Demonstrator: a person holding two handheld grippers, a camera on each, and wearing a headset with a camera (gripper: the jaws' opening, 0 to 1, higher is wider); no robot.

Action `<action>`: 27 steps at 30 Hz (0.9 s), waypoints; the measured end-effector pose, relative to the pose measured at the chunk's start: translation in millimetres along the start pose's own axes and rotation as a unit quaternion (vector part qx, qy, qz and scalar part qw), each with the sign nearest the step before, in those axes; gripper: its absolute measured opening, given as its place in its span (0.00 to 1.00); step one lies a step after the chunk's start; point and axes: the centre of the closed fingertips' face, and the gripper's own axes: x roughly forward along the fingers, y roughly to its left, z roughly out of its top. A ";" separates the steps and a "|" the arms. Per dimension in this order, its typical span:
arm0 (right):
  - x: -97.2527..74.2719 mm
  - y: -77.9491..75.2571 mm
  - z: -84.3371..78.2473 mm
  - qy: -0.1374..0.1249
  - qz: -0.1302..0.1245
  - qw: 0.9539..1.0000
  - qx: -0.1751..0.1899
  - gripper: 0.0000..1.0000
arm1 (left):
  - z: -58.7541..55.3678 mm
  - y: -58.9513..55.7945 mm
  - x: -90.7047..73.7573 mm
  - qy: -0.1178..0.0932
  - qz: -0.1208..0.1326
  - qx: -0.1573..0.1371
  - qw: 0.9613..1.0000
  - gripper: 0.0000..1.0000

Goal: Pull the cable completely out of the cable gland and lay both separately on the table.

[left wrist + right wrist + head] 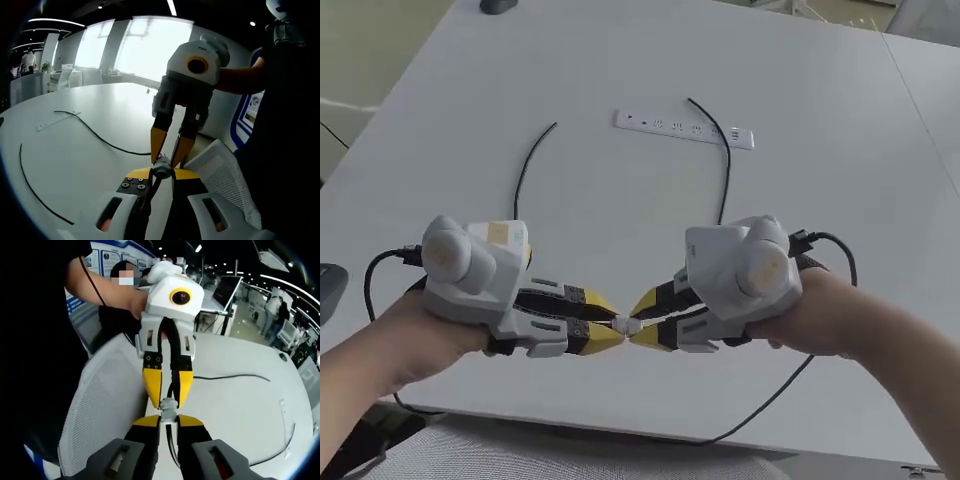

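The left gripper [612,336] and the right gripper [640,332] meet tip to tip above the near edge of the table [620,60], both with jaws closed on the small cable gland [627,326], and the black cable [172,386] runs through it, so I think the pulling out and laying down are not done yet.

Left tongs [612,329], right tongs [640,330] clamped, tip-to-tip

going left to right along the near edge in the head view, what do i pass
left hand → left gripper → gland → right gripper → right hand
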 end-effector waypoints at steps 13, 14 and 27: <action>-11.4 -8.4 10.6 -0.079 0.016 0.992 0.095 0.09 | 10.2 2.8 -6.4 -0.014 0.000 0.009 1.000 0.14; -12.6 -8.4 12.5 -0.091 0.023 0.989 0.116 0.10 | 9.9 2.9 -6.5 -0.013 -0.001 0.009 1.000 0.14; -25.6 -20.3 20.9 -0.195 0.130 0.926 0.297 0.13 | 20.5 0.8 -12.1 -0.028 -0.006 0.031 0.999 0.15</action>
